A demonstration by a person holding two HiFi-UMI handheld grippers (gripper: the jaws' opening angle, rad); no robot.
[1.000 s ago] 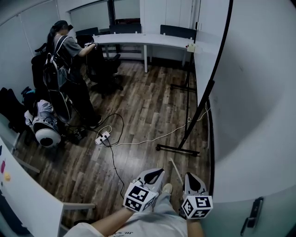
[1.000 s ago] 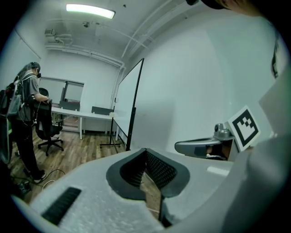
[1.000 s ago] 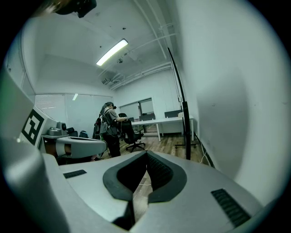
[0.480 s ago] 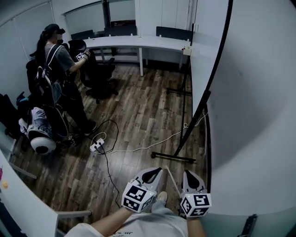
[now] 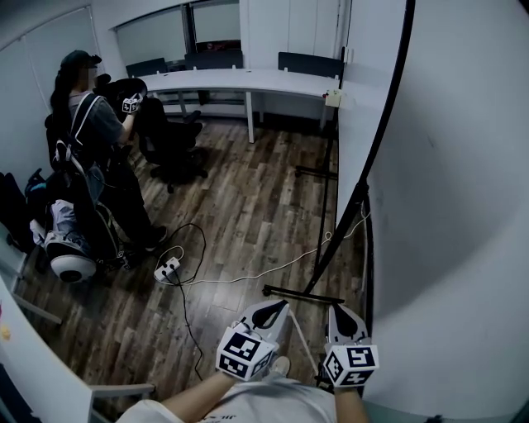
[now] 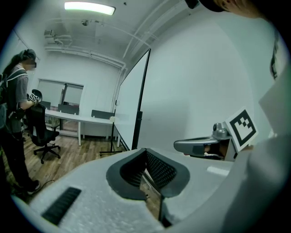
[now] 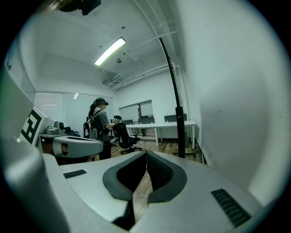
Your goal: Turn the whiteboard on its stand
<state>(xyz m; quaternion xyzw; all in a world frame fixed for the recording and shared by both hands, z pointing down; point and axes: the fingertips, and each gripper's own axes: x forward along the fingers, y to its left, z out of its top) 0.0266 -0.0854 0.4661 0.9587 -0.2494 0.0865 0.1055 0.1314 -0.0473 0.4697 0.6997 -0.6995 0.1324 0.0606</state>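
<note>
Where the head view looks down, a large black-framed white whiteboard (image 5: 463, 206) fills two o'clock.
Left gripper view: grey left gripper (image 6: 145, 152) clenched, empty. Right gripper view: grey right gripper (image 7: 146, 154) likewise; best to part jaws, then clamp the frame (image 7: 180, 132).

Left claw (image 5: 279, 307) and right claw (image 5: 341, 314) held side by side, both closed, empty.

Dim overhead striplight (image 6: 88, 7), fisheye-warped edges

The floor (image 5: 240, 206) is dark wood plank with a slight sheen; beside it the whiteboard (image 5: 463, 206) is smooth matt white, its stand (image 5: 299, 292) black metal
</note>
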